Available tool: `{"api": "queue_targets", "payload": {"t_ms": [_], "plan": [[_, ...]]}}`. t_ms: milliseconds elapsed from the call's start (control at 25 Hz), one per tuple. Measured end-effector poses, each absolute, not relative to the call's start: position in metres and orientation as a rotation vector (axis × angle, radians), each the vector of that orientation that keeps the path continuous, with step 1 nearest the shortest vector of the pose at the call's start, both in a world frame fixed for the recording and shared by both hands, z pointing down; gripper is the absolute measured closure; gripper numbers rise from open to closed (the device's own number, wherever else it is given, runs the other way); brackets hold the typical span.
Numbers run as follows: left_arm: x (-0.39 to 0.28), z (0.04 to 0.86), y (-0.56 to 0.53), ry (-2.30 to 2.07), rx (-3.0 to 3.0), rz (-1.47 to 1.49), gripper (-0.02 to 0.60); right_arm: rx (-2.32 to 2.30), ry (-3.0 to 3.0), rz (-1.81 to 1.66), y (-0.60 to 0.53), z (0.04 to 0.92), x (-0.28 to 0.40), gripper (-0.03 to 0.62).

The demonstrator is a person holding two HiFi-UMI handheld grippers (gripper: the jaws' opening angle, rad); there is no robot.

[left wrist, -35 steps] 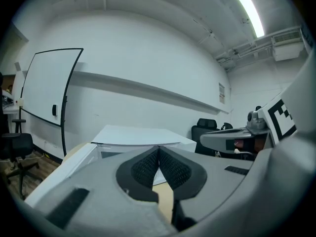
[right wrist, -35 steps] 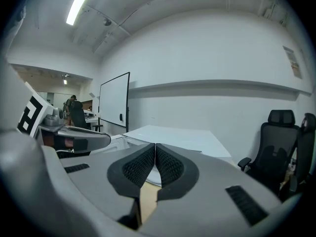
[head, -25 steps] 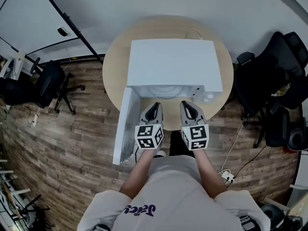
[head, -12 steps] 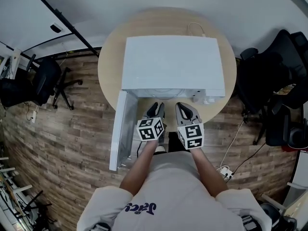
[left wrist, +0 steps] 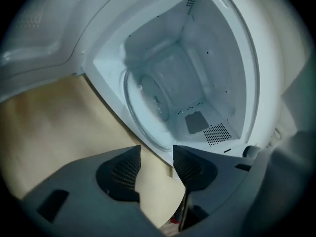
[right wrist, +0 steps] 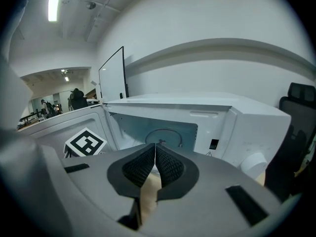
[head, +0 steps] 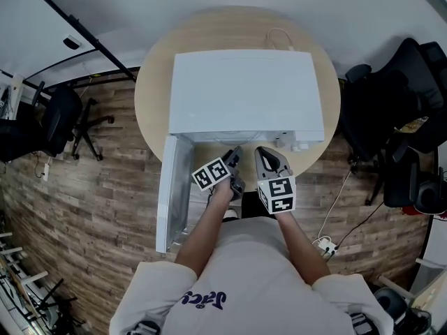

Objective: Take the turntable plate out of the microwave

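A white microwave (head: 244,93) stands on a round wooden table (head: 150,89), its door (head: 171,194) swung open to the left. The glass turntable plate (left wrist: 148,107) lies on the cavity floor and also shows as the plate (right wrist: 165,135) in the right gripper view. My left gripper (head: 235,155) is rolled to one side just in front of the cavity opening. Its jaws are opening, and nothing is between them (left wrist: 157,154). My right gripper (head: 268,153) hangs beside it, shut and empty (right wrist: 155,154), short of the opening.
Black office chairs stand on the wooden floor at the left (head: 63,121) and right (head: 391,110). A power strip with a cable (head: 327,246) lies on the floor at the right. The microwave's knobs (head: 293,144) are right of the cavity.
The left gripper has sunk toward the cavity mouth, rolled to one side, and its jaws have parted. The right gripper has dropped a little and stays shut.
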State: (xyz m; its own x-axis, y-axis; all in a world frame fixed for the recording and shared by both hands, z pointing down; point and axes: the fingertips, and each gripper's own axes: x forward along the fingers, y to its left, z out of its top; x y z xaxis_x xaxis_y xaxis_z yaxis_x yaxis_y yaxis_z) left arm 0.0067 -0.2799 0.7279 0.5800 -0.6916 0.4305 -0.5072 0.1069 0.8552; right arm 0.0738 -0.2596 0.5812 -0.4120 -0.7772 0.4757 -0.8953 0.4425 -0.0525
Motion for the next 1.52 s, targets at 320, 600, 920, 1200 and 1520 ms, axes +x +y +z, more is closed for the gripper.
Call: {"api": "queue_targets", "payload": {"t_ms": [320, 600, 920, 1200, 1520], "plan": [[-0.007, 0.735, -0.305, -1.028, 1.310, -0.518, 0.390, 1.411, -2.288, 0.470, -0.261, 0.588, 0.081, 0.579], [-0.015, 0.750, -0.316, -1.053, 1.195, -0.599, 0.391, 1.409, -2.285, 0.511, -0.260, 0.591, 0.085, 0.579], [-0.018, 0.754, -0.311, -1.039, 1.152, -0.700, 0.478, 1.416, -2.292, 0.559, -0.254, 0.594, 0.086, 0.579], [-0.021, 0.750, -0.303, -1.002, 1.120, -0.791, 0.529, 1.432, -2.306, 0.631, -0.242, 0.599, 0.086, 0.579], [-0.023, 0.747, -0.282, -0.957, 1.117, -0.788, 0.532, 1.458, -2.324, 0.808, -0.225, 0.615, 0.084, 0.579]]}}
